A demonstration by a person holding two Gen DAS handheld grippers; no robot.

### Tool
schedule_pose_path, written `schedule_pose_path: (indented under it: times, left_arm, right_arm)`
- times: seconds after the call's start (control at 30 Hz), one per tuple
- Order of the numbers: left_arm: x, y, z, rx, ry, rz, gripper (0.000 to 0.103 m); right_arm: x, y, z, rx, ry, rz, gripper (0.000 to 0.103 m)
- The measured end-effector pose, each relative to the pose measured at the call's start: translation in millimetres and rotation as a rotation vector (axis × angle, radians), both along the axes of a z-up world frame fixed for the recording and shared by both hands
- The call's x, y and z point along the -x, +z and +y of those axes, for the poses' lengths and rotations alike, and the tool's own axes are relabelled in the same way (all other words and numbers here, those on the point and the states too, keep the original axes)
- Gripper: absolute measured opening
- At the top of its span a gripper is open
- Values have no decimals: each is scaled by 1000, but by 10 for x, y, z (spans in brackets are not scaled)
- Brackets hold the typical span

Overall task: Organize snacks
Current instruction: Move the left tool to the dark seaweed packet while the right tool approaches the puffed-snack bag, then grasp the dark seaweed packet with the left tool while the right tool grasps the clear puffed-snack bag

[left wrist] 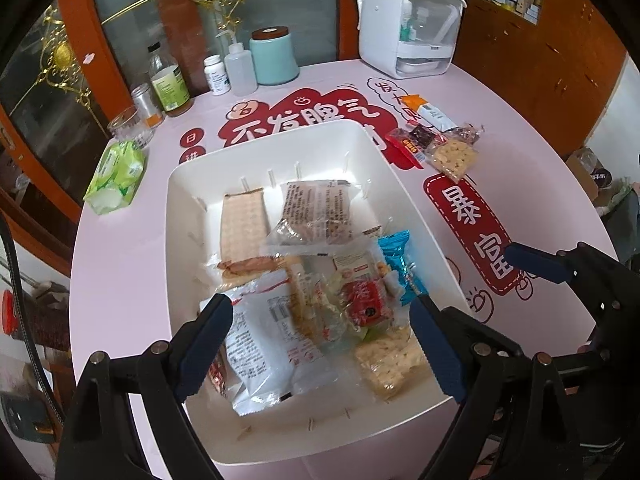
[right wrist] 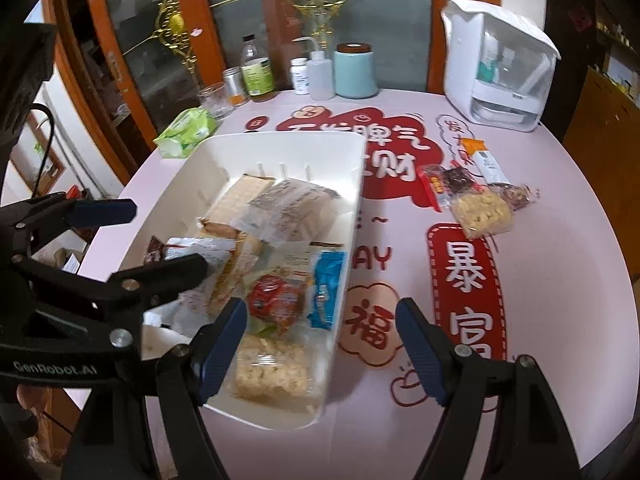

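A white bin (left wrist: 280, 136) on the pink tablecloth holds several wrapped snacks: a blue packet (left wrist: 400, 268), a red packet (left wrist: 364, 300), a white packet (left wrist: 264, 340) and a long cracker pack (left wrist: 244, 224). My left gripper (left wrist: 320, 344) hovers open over the bin's near end, gripping nothing. My right gripper (right wrist: 320, 352) is open too and straddles the bin's (right wrist: 280, 138) near right wall. Its left pad is over a rice-crisp packet (right wrist: 272, 372) and its right pad over the cloth. To the right of the bin lie loose snacks: a cracker packet (right wrist: 480, 208), a red packet (right wrist: 434, 184) and an orange-white bar (right wrist: 484, 160).
A green tissue pack (left wrist: 116, 176) lies left of the bin. Bottles, a glass cup and a teal canister (left wrist: 274, 58) line the far edge. A white storage box (left wrist: 408, 24) stands at the far right. Glass cabinet doors rise behind the table.
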State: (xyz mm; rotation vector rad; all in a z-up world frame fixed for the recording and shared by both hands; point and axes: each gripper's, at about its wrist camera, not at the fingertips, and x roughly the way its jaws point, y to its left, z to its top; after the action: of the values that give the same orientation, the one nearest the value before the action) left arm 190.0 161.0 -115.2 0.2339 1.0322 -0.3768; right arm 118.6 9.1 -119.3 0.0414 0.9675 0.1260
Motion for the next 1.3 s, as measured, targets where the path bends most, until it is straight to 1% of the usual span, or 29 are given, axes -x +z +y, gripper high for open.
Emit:
schedule_pose_path:
  times: [0.2,0.3,0.37,0.47,0.53,0.63,0.77,0.83,0.93,1.07,1.13,1.2,1.3]
  left_arm:
    - [-130,114,-256,-37,-39,-48,89]
    - [-208,171,-400,-55,-61,-75,89]
    - [-293,206,-538,-73,-85,-95,89]
    - [-419,230,-717,-100,-118,-118,89]
    - [-545,226,-868,-122,-146,-128,89]
    - [-769,206,-1117,-151,-188,-146,89]
    - [-1104,100,-1538,-219,-275,-182,89]
    - [-1279,-3,-1757,-251,-327,-180,89]
    - [-1604,-234,-2110,-314,-385,-156,89]
    - [-1954,-488,-2427,-355,-406,-105,88]
    - [-2067,-573,-2523,-363,-414,-86,88]
    - [-2162,-647,-2598,-383,-420,-81,88]
    - [-2246,-732,-2665,-415,-443,-71,88]
  right_arm:
    - [-112,11,-403,20,-103,3,77]
    - [-186,25,-643,57,-164,-6,77]
    - [-258,10,-774,58,-187,7,77]
    - [-423,-85,-1054,5,-232,69,77]
    - [-549,-169,-1250,-49,-267,109,77]
    - [-748,-267,-1499,-80,-324,139,77]
    - [-1062,-416,-1880,-162,-421,174,77]
    - [-1258,-513,-2039,-193,-475,194,77]
    - [-1542,-682,-2205,-237,-530,237,77]
    - [-1810,-917,-2328,-312,-606,304,77]
    - [-1901,-1013,-2352,-319,-643,334,77]
    - [-1974,-1083,-2344,-303,-666,368,77]
    - [-2051,-1157,-2270,-282,-666,393,77]
